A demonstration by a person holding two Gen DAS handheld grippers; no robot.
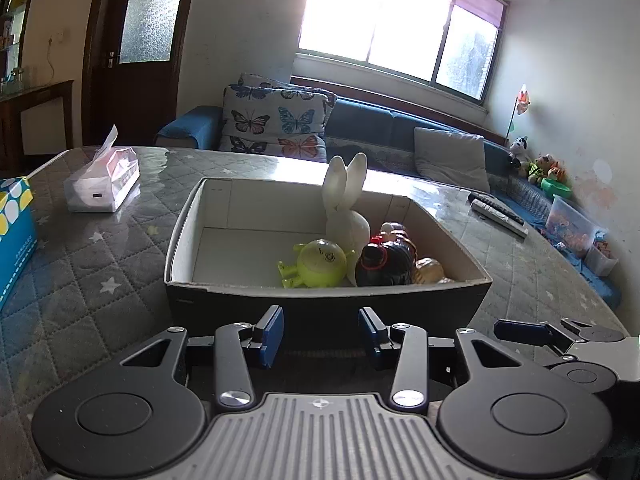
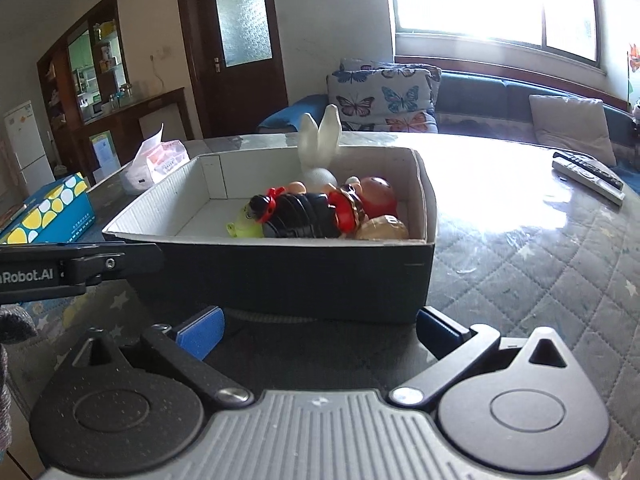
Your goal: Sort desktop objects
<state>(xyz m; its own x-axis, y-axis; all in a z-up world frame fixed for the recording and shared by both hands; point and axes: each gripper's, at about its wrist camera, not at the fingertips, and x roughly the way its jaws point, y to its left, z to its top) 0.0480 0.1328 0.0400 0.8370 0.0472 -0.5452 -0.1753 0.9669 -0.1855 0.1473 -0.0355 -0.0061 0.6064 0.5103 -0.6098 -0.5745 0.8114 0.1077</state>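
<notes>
A dark cardboard box point(image 1: 320, 300) with a white inside stands on the quilted table. It holds a white rabbit point(image 1: 346, 208), a yellow-green toy point(image 1: 316, 264), a black and red doll point(image 1: 384, 260) and a tan toy point(image 1: 430, 270). The box point(image 2: 280, 276) and its toys, with the doll point(image 2: 304, 212), also show in the right wrist view. My left gripper point(image 1: 320, 336) is open and empty, just in front of the box's near wall. My right gripper point(image 2: 320, 332) is open and empty, in front of the box's near right corner.
A white tissue pack point(image 1: 102, 184) and a blue dotted tissue box point(image 1: 14, 232) lie at the left. Remote controls point(image 1: 498, 212) lie at the table's right edge. A blue sofa with butterfly pillows point(image 1: 276, 120) stands behind the table.
</notes>
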